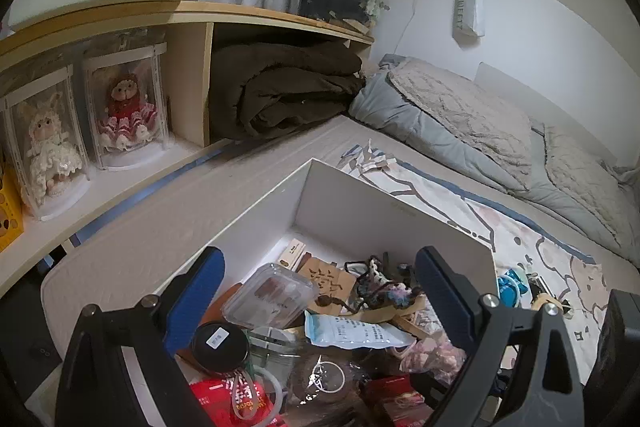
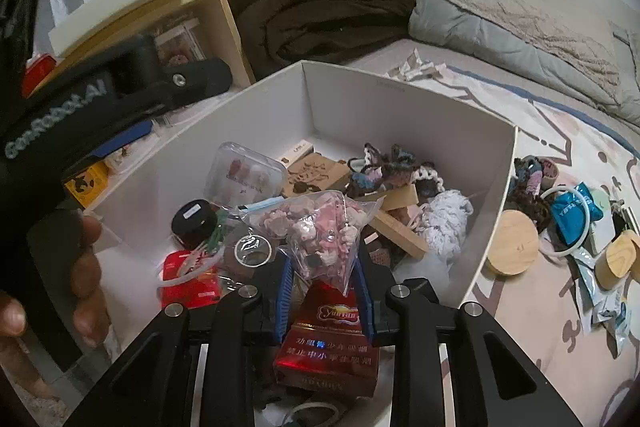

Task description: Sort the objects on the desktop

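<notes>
One white box (image 1: 384, 215) on a patterned bed sheet (image 1: 520, 239), quilt (image 1: 460, 123) behind.

White box (image 2: 400, 107) open on top, far corner bare, near half heaped with clutter, walls all round.

Box (image 2: 460, 115) ahead of tool, jar (image 2: 195, 217) left inside; wooden lids (image 2: 513, 242) right, outside box, on mat (image 2: 532, 327).

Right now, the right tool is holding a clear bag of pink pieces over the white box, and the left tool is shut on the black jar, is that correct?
Not quite: the left tool is open and empty, as the left wrist view shows. The black jar lies free in the white box. The right tool does hold the bag.
</notes>
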Demonstrator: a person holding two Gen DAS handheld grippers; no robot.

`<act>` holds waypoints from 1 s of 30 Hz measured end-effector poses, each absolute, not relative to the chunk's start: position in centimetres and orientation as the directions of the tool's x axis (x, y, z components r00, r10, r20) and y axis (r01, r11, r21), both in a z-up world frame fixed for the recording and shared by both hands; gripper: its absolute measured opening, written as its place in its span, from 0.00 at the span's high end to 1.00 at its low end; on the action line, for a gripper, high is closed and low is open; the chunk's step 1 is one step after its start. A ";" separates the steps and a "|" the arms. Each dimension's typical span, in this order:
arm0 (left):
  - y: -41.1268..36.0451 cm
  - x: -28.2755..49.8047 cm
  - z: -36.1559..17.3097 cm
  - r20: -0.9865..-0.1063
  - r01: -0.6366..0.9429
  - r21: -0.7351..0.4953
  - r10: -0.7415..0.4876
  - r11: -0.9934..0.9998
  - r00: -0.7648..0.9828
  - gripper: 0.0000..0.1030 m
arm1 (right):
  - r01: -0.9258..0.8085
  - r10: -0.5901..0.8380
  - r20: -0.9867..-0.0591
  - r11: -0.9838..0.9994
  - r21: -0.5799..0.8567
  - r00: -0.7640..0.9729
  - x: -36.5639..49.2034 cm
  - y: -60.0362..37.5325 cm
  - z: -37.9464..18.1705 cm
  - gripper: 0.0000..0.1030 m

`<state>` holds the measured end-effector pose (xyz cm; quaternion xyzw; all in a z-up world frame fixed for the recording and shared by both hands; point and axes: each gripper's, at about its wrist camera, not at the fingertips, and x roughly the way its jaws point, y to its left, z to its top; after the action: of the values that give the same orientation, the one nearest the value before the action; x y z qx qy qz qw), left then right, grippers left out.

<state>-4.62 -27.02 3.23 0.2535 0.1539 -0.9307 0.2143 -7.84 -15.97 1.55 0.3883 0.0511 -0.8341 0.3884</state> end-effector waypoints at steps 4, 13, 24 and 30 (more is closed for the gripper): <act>-27.2 -4.6 3.2 -0.538 0.482 -0.179 -0.325 -0.857 -0.778 0.06 | 0.675 -0.599 -0.698 -0.703 0.224 -0.393 -8.2 -15.9 1.2 0.72; -26.8 -4.3 3.2 -0.536 0.480 -0.168 -0.329 -0.861 -0.778 0.06 | 0.669 -0.586 -0.669 -0.722 0.175 -0.457 -7.3 -15.3 2.1 0.28; -25.9 -3.8 3.8 -0.508 0.475 -0.159 -0.341 -0.865 -0.791 0.06 | 0.673 -0.613 -0.631 -0.716 0.187 -0.476 -6.8 -13.6 3.1 0.28; -25.1 -3.3 4.1 -0.496 0.478 -0.139 -0.357 -0.867 -0.792 0.06 | 0.659 -0.594 -0.614 -0.736 0.154 -0.519 -5.9 -12.3 3.5 0.10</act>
<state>-3.34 -25.11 4.08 0.2337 0.1296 -0.9376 0.2225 -5.91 -12.28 3.55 0.3327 0.0490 -0.8702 0.3600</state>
